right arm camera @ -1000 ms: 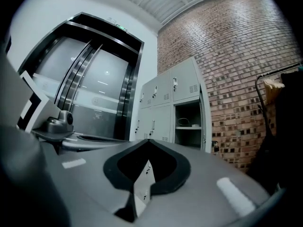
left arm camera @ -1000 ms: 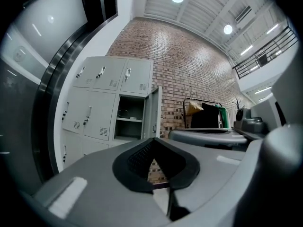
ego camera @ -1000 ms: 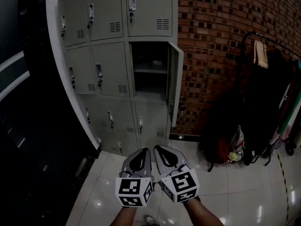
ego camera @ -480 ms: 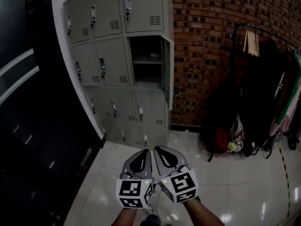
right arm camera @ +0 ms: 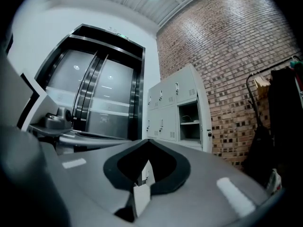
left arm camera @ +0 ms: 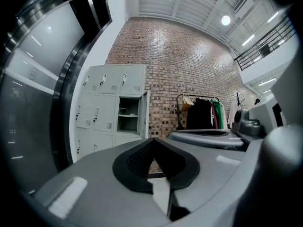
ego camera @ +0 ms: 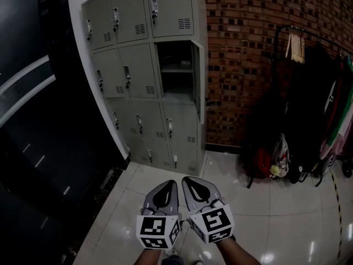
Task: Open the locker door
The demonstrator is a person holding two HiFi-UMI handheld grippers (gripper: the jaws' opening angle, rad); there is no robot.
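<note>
1. Standing left of the brick wall (ego camera: 248, 37), the locker bank (ego camera: 138, 65) has one locker door (ego camera: 196, 73) swung open: middle row, at the bank's right edge (a shelf shows inside).
2. Left gripper (ego camera: 165, 185): jaws together, empty, well apart from the lockers.
3. Right gripper (ego camera: 191, 181): jaws together, empty, just beside it.

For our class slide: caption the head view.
Left gripper and right gripper, both shut, face lockers with one door open.

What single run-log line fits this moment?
locker door: open | left gripper: shut, empty | right gripper: shut, empty | contact with door: none
</note>
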